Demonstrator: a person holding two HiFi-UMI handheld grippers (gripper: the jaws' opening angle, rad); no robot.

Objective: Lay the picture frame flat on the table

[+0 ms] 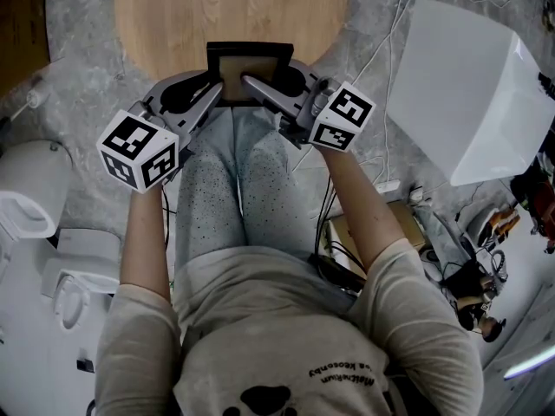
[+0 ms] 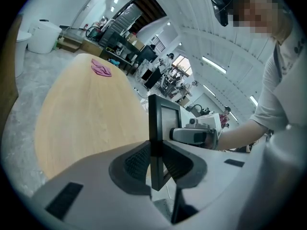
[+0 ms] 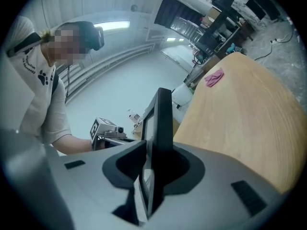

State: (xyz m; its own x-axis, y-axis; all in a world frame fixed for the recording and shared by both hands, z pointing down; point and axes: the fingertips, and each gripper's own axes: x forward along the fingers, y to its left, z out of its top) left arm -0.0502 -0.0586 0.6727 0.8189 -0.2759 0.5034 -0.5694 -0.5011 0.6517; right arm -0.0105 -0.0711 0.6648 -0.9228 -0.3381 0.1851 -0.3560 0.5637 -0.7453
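Note:
A black picture frame [image 1: 253,63] with a pale brown inner panel stands upright at the near edge of the round wooden table [image 1: 173,16]. My left gripper [image 1: 212,89] grips its left side and my right gripper [image 1: 273,81] its right side. The left gripper view has the frame [image 2: 158,123] edge-on, with the left gripper [image 2: 154,164] pressing its pads on both faces. The right gripper view shows the frame [image 3: 160,123] edge-on too, and the right gripper [image 3: 156,169] closes against both of its faces. Each gripper also shows in the other's view: the right gripper [image 2: 196,135], the left gripper [image 3: 108,128].
A pink cloth [image 2: 100,68] lies at the table's far side. A large white box [image 1: 468,85] stands on the floor to the right, with cables around it. White fixtures [image 1: 35,189] sit at the left. The person's legs are below the table's edge.

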